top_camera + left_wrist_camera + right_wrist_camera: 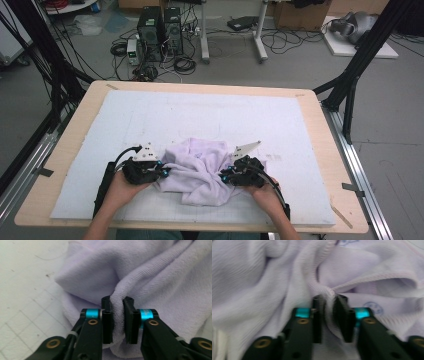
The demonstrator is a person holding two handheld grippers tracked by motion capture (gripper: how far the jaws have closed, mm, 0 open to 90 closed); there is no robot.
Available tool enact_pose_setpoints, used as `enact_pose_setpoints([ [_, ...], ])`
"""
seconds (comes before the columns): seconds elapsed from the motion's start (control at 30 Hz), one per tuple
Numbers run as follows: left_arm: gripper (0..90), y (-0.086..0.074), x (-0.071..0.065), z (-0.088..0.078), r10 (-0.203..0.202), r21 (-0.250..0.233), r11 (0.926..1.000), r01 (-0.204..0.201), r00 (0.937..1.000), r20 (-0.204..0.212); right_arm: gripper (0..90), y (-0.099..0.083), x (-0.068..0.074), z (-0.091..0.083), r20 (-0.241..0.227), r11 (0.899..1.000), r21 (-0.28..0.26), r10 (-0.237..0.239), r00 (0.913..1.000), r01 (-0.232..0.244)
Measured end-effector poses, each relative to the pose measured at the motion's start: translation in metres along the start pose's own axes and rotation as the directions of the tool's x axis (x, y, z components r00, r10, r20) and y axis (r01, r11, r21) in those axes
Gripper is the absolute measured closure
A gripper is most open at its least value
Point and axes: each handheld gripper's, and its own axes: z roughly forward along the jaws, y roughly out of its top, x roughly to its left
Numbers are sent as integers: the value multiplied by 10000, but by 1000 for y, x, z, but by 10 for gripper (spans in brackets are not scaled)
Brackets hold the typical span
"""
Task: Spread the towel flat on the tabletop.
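Lying bunched on the white-padded tabletop (210,115), a lilac cloth (200,172) sits between both tools: left hand-held gripper (165,172) and right hand-held gripper (225,176) each pinch a fold at its opposite edges.

Wide open white mat (210,115) across the upper half of the frame, left to right, nothing standing on it. Lower centre is blocked: the crumpled lilac cloth (197,172) heaps up between the left gripper (162,172) and right gripper (226,176). Bare mat strips run down lower left and lower right.
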Motion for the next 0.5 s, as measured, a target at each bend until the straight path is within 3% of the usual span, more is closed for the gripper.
enact_pose_setpoints([
  [0.13,826,-4,-3,-8,98,-169,9998,-99,9999,-67,848,-2,5,-2,-219,9998,80,-156,9996,157],
  [0.23,831,-10,-5,-25,113,-363,9993,-114,9999,-40,850,-9,12,-11,-649,9997,76,-222,9976,228],
  [0.33,820,-11,-3,-35,87,-499,9987,-82,9999,92,787,-7,15,-22,-537,9996,-71,-291,9981,287],
  [0.37,791,-11,-3,-35,87,-499,9987,-82,9999,92,754,-4,15,-26,-406,9993,-216,-312,9987,304],
  [0.43,620,-7,1,-38,-304,-784,9965,297,9995,-71,685,5,13,-33,-233,9979,-576,-307,9993,293],
  [0.5,509,-3,4,-40,-469,-1003,9939,454,9988,-129,651,15,12,-37,-208,9950,-956,-320,9993,298],
])
